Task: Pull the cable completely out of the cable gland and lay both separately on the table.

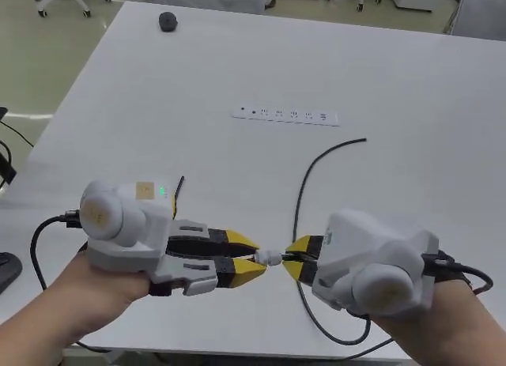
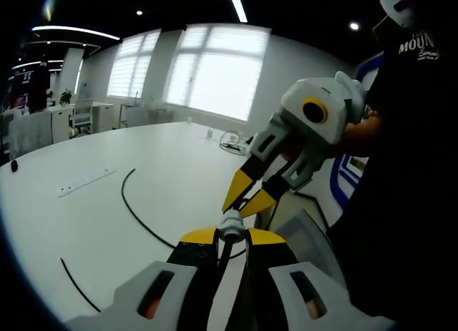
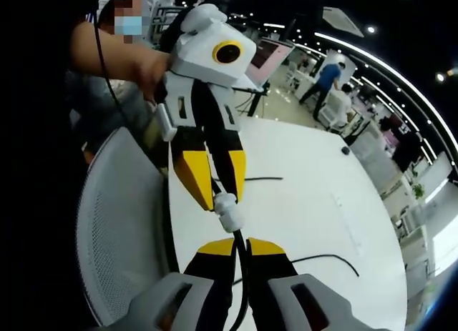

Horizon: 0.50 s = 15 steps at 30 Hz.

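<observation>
A small white cable gland (image 1: 271,258) hangs just above the table's near edge, between the two grippers. My left gripper (image 1: 261,259) is shut on it from the left; its yellow tips pinch the gland (image 2: 230,225). My right gripper (image 1: 294,259) faces it from the right, shut on the black cable (image 1: 299,200) right beside the gland. The cable runs between the right jaws (image 3: 243,263) into the gland (image 3: 227,211). Its free length curves away over the white table (image 1: 158,105) to an end at the upper right. The two sets of tips almost touch.
A white power strip (image 1: 286,115) lies mid-table, and a small dark object (image 1: 168,21) sits at the far left. Black cords trail from both grippers near the front edge. A grey mesh chair (image 3: 122,224) stands beside the table. People stand in the background.
</observation>
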Motion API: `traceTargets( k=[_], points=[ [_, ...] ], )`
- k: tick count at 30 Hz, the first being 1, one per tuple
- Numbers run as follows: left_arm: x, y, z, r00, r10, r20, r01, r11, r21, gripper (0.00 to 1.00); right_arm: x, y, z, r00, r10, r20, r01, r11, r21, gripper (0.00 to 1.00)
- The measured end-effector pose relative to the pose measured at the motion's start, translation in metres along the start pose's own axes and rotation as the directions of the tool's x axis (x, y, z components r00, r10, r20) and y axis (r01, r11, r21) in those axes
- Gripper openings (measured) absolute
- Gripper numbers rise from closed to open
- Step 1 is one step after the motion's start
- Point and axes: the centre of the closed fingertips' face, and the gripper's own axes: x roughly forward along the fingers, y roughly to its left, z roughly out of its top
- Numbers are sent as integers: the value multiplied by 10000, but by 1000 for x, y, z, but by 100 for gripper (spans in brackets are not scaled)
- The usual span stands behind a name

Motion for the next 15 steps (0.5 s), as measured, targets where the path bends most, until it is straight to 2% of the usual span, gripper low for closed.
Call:
traceTargets(
  k=[9, 15],
  points=[
    [0, -1, 1, 10000, 54, -52, -53, 9999, 154, 15, 1, -3, -7, 9999, -53, 119, 43, 9965, 834, 0],
    [-1, 0, 0, 9999, 129, -77, -127, 9997, 208, 15, 0, -8, -18, 9996, -92, 257, 42, 9822, 1880, 0]
  ],
)
